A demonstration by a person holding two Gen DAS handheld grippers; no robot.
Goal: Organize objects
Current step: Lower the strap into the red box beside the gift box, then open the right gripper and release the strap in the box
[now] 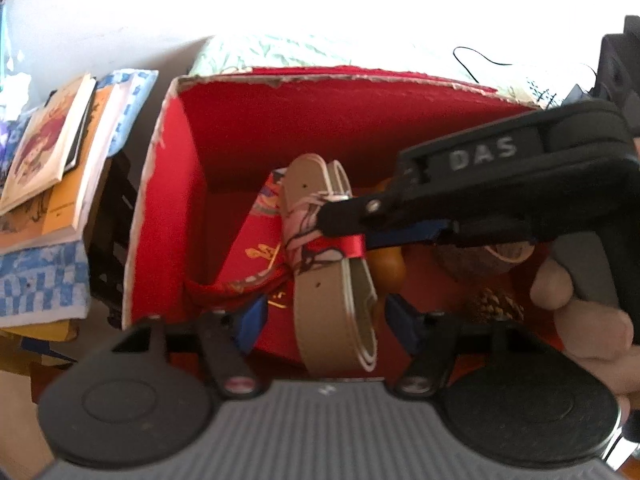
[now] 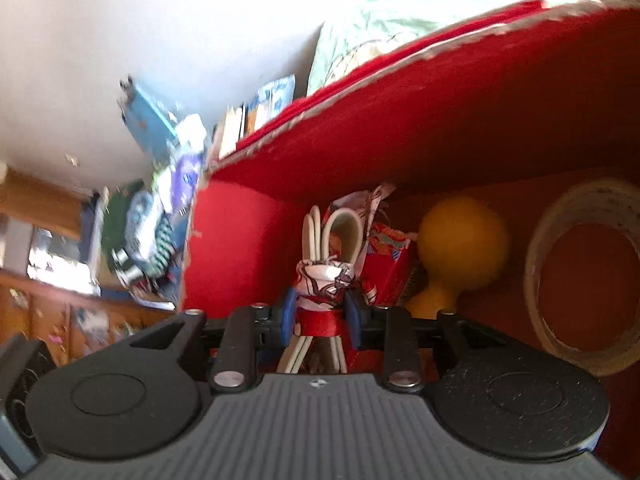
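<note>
A coiled beige belt (image 1: pixel 332 320), bound with a red ribbon (image 1: pixel 348 246) and a patterned scarf, stands on edge inside an open red box (image 1: pixel 168 200). My left gripper (image 1: pixel 326 318) is open. Its blue pads (image 1: pixel 254 320) flank the lower coil with a gap on each side. My right gripper (image 1: pixel 344 232) reaches in from the right and is shut on the belt (image 2: pixel 340 232) at the ribbon (image 2: pixel 320 320). In the right wrist view the right gripper (image 2: pixel 320 314) has both blue pads (image 2: pixel 289 316) against the ribbon's sides.
The box (image 2: pixel 440 120) also holds a red printed packet (image 1: pixel 248 256), a yellow bulb-shaped object (image 2: pixel 460 240) and a roll of tape (image 2: pixel 580 272). A stack of books (image 1: pixel 52 168) lies left of the box. A hand (image 1: pixel 588 320) holds the right gripper's handle.
</note>
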